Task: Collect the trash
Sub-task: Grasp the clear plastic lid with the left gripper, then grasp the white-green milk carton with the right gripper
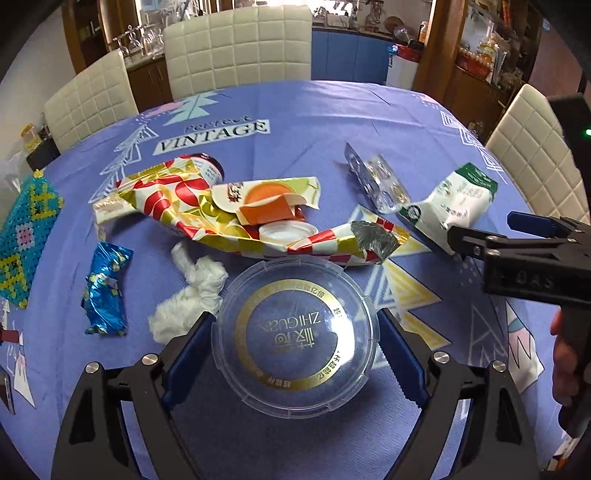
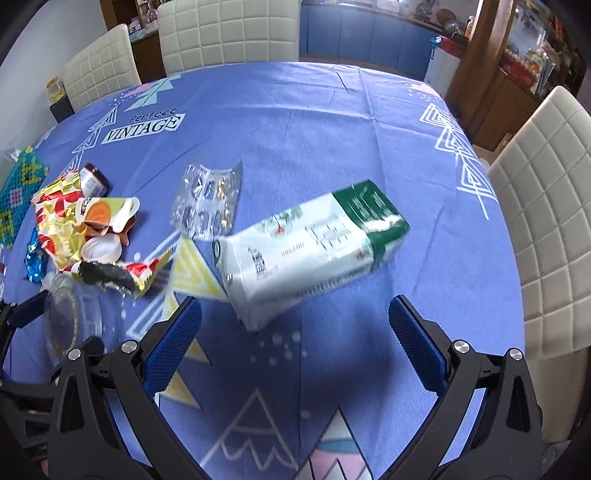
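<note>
Only the left claw (image 1: 295,354) view shows its wide jaws flanking the clear lid (image 1: 295,332); right claw (image 2: 295,332) gapes empty.

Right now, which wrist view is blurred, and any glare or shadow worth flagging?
Right wrist view: motion blur smears the green-and-white carton and blister pack; a dark shadow lies on the tablecloth between the open right gripper fingers. Left wrist view: sharp; window glare whitens the chair top, and the clear plastic lid shows light reflections.
</note>
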